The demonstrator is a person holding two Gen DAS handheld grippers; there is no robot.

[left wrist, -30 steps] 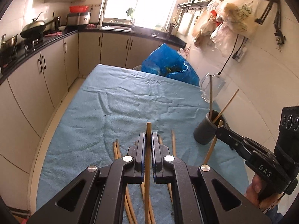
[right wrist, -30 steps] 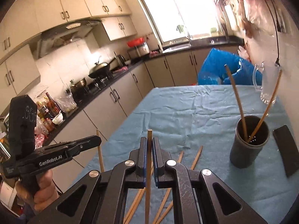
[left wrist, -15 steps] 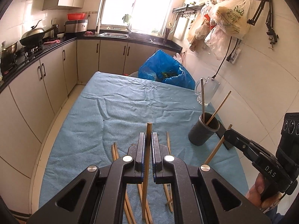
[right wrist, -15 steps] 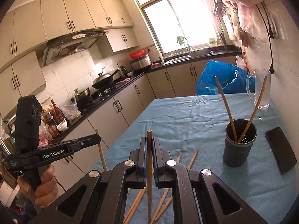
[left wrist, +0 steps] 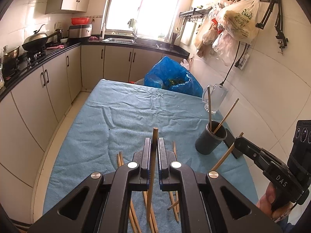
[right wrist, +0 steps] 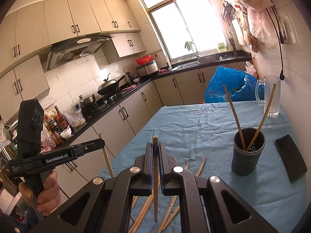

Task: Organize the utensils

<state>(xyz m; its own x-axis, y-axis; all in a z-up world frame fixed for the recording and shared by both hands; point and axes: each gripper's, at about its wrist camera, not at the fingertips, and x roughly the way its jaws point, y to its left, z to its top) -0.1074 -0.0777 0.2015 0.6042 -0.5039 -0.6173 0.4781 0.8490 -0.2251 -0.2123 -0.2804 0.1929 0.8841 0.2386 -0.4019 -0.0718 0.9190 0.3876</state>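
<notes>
My left gripper (left wrist: 154, 142) is shut on a wooden chopstick (left wrist: 152, 172) and holds it upright above the blue cloth. My right gripper (right wrist: 155, 147) is shut on another chopstick (right wrist: 155, 176), also upright. A dark grey holder cup (left wrist: 210, 140) with two chopsticks in it stands at the right; it also shows in the right wrist view (right wrist: 246, 151). Several loose chopsticks (left wrist: 175, 200) lie on the cloth below both grippers, and show in the right wrist view (right wrist: 171, 211). The right gripper shows in the left wrist view (left wrist: 238, 141), the left gripper in the right wrist view (right wrist: 102, 142).
A blue cloth (left wrist: 124, 116) covers the table. A black phone (right wrist: 291, 158) lies right of the cup. A glass mug (right wrist: 272, 96) and a blue plastic bag (left wrist: 171, 81) stand at the far end. Kitchen cabinets (left wrist: 38, 89) run along the left.
Both grippers have risen and drawn back from the table, each still holding its chopstick. The cup and loose chopsticks have stayed in place.
</notes>
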